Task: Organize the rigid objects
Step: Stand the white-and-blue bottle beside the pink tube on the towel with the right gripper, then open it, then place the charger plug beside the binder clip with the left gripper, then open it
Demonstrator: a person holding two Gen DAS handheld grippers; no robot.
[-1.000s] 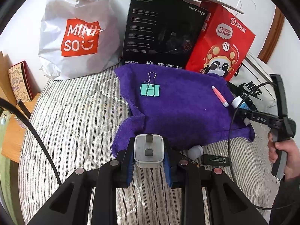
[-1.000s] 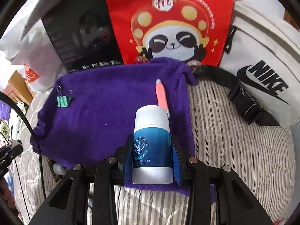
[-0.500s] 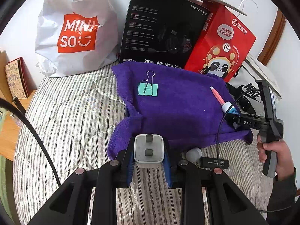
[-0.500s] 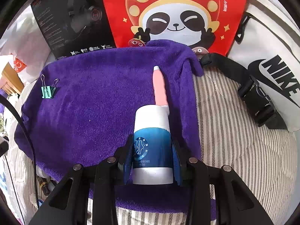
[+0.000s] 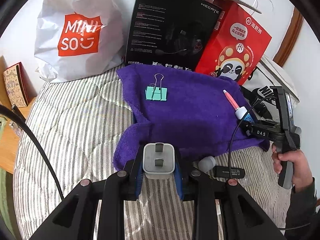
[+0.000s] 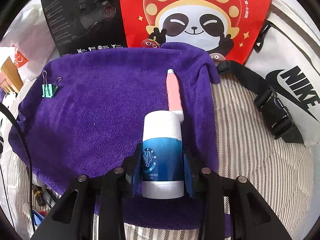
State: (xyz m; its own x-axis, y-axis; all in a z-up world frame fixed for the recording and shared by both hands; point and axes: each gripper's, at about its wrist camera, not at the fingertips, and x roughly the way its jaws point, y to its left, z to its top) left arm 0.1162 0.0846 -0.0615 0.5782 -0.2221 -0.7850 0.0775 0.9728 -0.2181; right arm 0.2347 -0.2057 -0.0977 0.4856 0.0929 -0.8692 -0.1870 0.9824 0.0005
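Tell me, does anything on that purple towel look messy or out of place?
Only the purple towel itself: its near-left corner is folded over and rumpled on the striped bedding. The green binder clip and pink pen lie flat on it, far apart. Nothing looks spilled or broken.

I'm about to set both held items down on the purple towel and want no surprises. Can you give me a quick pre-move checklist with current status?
1. Left gripper firmly holds the white charger: ok.
2. Right gripper firmly holds the blue and white bottle: ok.
3. Bare space on the purple towel between the green binder clip and the pink pen: ok.
4. Bottle clear of the pen: not ok, its cap overlaps the pen's near end in the right wrist view.
5. Whether the bottle already rests on the towel: cannot tell.
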